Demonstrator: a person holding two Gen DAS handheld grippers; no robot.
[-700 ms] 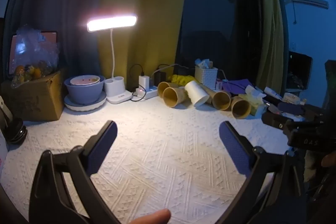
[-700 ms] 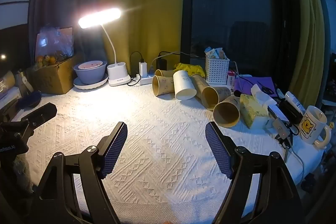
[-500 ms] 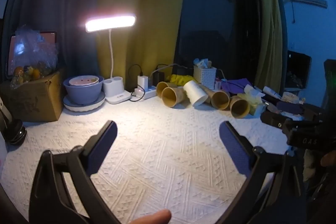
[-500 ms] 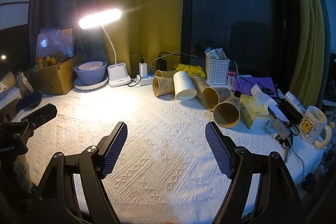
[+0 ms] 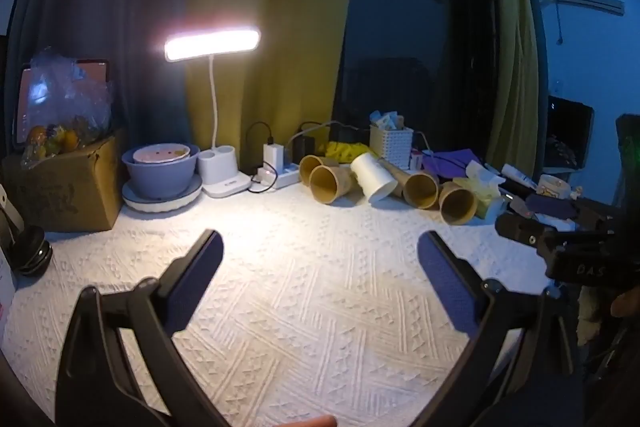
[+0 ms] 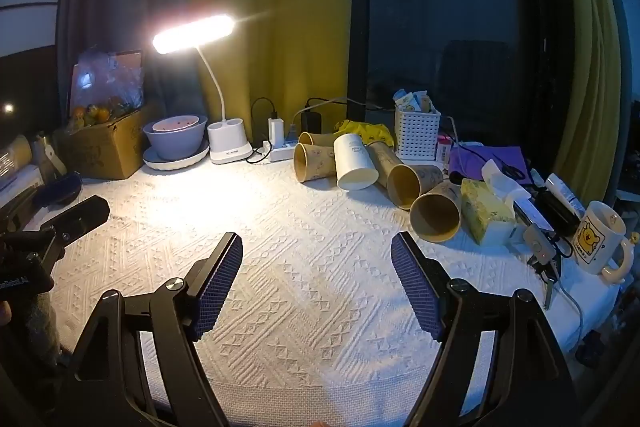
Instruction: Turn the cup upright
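Observation:
Several paper cups lie on their sides at the back of the white quilted table: a white cup (image 6: 354, 163) (image 5: 372, 177), brown cups left of it (image 6: 314, 163) (image 5: 330, 183) and brown cups right of it (image 6: 436, 217) (image 5: 458, 203). My left gripper (image 5: 320, 251) is open and empty, well short of the cups. My right gripper (image 6: 317, 253) is open and empty, also well in front of them. The right gripper's body shows at the right edge of the left wrist view (image 5: 560, 243); the left gripper's body shows at the left edge of the right wrist view (image 6: 60, 223).
A lit desk lamp (image 6: 230, 147), stacked blue bowls (image 6: 176, 137), a cardboard box (image 6: 108, 147) and a power strip (image 6: 280, 149) line the back left. A white basket (image 6: 416, 133), tissue pack (image 6: 486, 215) and bear mug (image 6: 598, 243) stand at the right.
The left wrist view has shifted slightly, so the cups sit a little lower and nearer. Both grippers stay open; nothing on the table has moved.

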